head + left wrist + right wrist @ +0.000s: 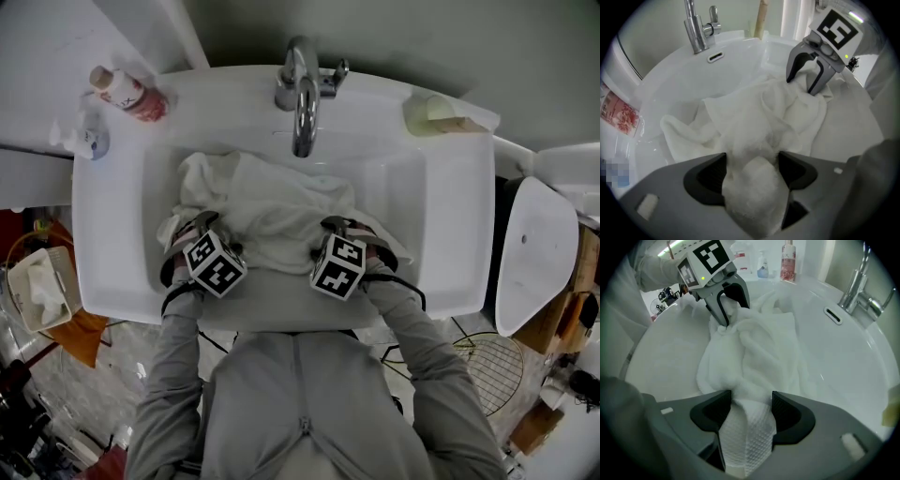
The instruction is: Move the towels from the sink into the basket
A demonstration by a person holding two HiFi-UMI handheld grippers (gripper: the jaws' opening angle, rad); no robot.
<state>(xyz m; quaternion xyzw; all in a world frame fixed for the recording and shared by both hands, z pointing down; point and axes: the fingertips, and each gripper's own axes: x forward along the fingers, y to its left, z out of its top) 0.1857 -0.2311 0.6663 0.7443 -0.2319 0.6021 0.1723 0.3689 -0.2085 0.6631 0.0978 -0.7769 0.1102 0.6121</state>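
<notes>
**A:** Head view first. Where are the towels?

**B:** The towels are a white heap in the sink, with the tap overhanging the back of the heap at 12 o'clock. The left gripper points steeply down into the heap's edge at 8 o'clock. The right gripper does the same at 4 o'clock.

**A:** What else is around?

**B:** A pink bottle lies on the rim at 10 o'clock and a yellowish object sits at 2 o'clock. A basket with something white in it stands outside the sink at 9 o'clock, well apart from the heap.

**A:** Left gripper view?

**B:** Its jaws stand wide apart. A rounded bunch of towel fills the gap, with a pad on each side. The rest of the heap spreads toward 12 o'clock. The right gripper stands at 1 o'clock, its fingers spread and its tips in the cloth. The tap is at 11 o'clock.

**A:** Right gripper view?

**B:** The jaws are apart here too, though less wide. A waffle-weave fold sits between the pads and touches both. The left gripper is at 11 o'clock, its fingers spread either side of a ridge of towel. The tap is at 2 o'clock and bottles line the rim at 12.
</notes>
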